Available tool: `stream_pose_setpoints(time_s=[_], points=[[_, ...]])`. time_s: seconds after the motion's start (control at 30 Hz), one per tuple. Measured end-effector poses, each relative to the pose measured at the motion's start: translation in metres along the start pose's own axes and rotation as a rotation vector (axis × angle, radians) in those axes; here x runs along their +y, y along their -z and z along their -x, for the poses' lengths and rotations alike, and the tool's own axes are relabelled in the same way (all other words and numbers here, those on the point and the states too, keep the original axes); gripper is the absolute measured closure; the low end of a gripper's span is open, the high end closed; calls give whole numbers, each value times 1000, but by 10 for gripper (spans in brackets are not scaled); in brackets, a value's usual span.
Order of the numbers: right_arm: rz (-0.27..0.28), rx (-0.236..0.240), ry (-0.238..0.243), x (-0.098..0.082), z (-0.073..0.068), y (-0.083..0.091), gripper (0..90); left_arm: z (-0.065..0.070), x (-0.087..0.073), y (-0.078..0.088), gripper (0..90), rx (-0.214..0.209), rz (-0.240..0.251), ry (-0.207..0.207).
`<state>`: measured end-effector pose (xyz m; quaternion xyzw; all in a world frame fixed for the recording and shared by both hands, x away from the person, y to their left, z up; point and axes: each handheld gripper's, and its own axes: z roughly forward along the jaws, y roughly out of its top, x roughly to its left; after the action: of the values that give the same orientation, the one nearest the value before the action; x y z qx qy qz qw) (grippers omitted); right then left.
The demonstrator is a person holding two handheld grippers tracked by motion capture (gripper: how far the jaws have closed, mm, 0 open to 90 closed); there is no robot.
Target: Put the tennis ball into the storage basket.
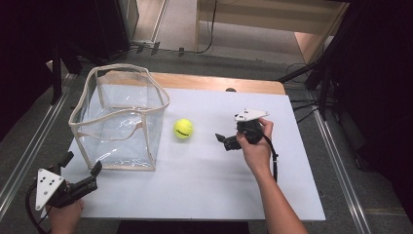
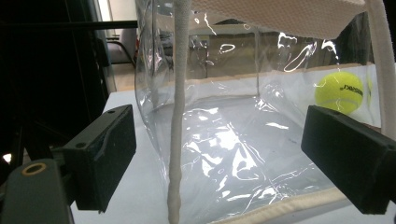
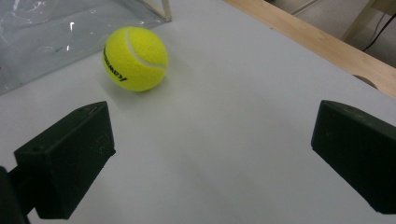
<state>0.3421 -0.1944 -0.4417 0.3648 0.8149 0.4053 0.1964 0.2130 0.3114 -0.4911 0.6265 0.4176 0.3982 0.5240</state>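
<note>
Between the right gripper's [image 1: 225,141] black fingers [image 3: 70,158], which stood wide apart with nothing in them, lay bare white bench [image 3: 224,154]. Beyond the left-hand finger in the right gripper view sat the tennis ball [image 3: 135,58], resting on the bench, apart from the fingers. Being round, it had no long axis; its black lettering faced the gripper and a white seam curved over its top. It was bright yellow and fuzzy. Just past the ball stood a clear plastic bag [image 1: 122,117] with cream edging, upright and open at the top, near the ball but not touching it. Nothing lay between the right gripper and the ball. Over at the bench's near left corner, the left gripper [image 1: 80,168] also had its fingers [image 2: 105,154] apart, pointing at the bag's near corner seam, with the ball showing through the clear walls.
</note>
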Motion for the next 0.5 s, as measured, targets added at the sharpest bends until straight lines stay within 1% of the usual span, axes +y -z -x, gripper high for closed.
stream_pose_setpoints(time_s=[0.07,0.1,0.2,0.37,0.5], points=[[-3,0,8,4,0,-2,0,0,0,0,104,0,0,0],[-4,5,5,5,-1,-3,0,0,0,0,104,-1,0,0],[-6,14,23,11,0,-7,0,0,0,0,104,-2,1,-2],[-14,29,34,22,-1,-11,0,0,0,0,104,-3,1,-2],[-16,30,46,31,-1,-14,0,0,0,0,103,-3,1,-2]])
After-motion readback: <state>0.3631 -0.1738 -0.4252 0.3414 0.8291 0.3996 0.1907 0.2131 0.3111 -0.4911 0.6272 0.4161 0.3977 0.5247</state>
